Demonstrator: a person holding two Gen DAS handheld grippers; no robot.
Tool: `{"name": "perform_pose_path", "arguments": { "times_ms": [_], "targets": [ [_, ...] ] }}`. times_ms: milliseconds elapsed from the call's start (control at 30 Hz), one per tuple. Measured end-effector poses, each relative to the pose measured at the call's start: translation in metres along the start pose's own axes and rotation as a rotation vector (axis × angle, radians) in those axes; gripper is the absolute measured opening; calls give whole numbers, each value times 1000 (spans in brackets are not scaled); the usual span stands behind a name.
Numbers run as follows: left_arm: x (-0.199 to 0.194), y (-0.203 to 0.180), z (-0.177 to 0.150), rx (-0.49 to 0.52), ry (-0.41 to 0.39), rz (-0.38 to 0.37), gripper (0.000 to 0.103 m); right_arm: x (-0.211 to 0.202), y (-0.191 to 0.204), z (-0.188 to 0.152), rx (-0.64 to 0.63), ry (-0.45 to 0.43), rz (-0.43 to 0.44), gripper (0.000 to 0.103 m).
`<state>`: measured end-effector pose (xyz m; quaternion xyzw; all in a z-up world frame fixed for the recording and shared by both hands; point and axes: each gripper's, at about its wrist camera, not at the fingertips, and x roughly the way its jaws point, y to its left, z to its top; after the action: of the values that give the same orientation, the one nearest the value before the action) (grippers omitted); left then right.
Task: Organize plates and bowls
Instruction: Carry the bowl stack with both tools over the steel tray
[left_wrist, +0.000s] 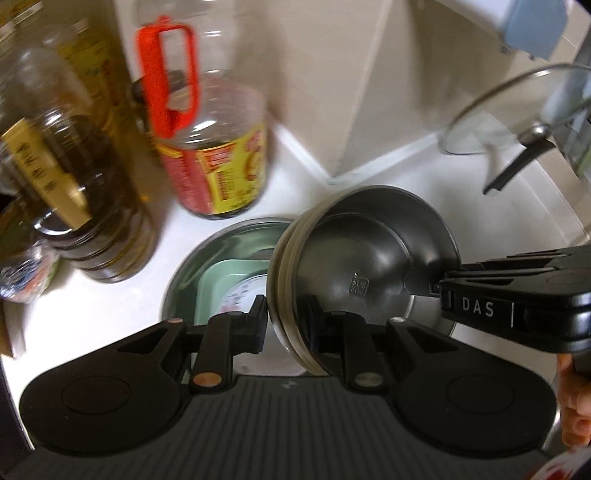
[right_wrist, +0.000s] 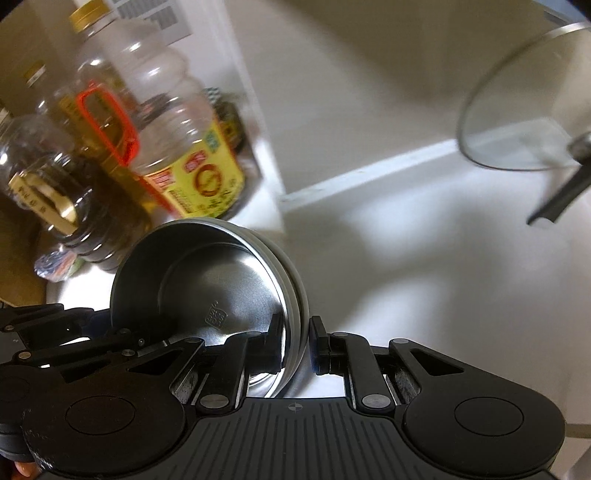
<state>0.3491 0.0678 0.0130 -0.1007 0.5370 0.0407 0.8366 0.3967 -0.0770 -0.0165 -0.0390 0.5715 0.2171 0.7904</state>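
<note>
We note both tongs, left (left_wrist: 288, 325) and right (right_wrist: 293, 345), clamping opposite rims of the nested round steel plates (left_wrist: 369, 266), beside the red-handled oil jug (left_wrist: 210, 147).

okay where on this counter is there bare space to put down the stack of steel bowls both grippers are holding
The widest bare patch of white counter lies between the wall corner and the glass lid leaning at the right. The left is crowded: oil bottles and a steel basin holding a green tray. Both grippers grip the stacked bowls.
</note>
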Motion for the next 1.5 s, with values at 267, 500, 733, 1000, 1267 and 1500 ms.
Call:
{"name": "perform_pose_path", "arguments": {
  "times_ms": [267, 500, 733, 1000, 1267, 1500],
  "targets": [
    [3, 32, -5, -60, 10, 39, 18, 24, 30, 5, -56, 30, 28, 14],
    [15, 47, -11, -86, 44, 47, 18, 41, 37, 5, -70, 70, 34, 14],
    [24, 49, -11, -93, 63, 54, 18, 54, 38, 5, -65, 100, 37, 14],
    [30, 50, -11, -99, 76, 57, 18, 61, 37, 3, -66, 125, 35, 14],
    [33, 51, -11, -103, 81, 57, 18, 67, 37, 3, -67, 133, 33, 14],
    [34, 52, -14, -103, 87, 55, 18, 65, 39, 2, -82, 136, 35, 14]
  ]
}}
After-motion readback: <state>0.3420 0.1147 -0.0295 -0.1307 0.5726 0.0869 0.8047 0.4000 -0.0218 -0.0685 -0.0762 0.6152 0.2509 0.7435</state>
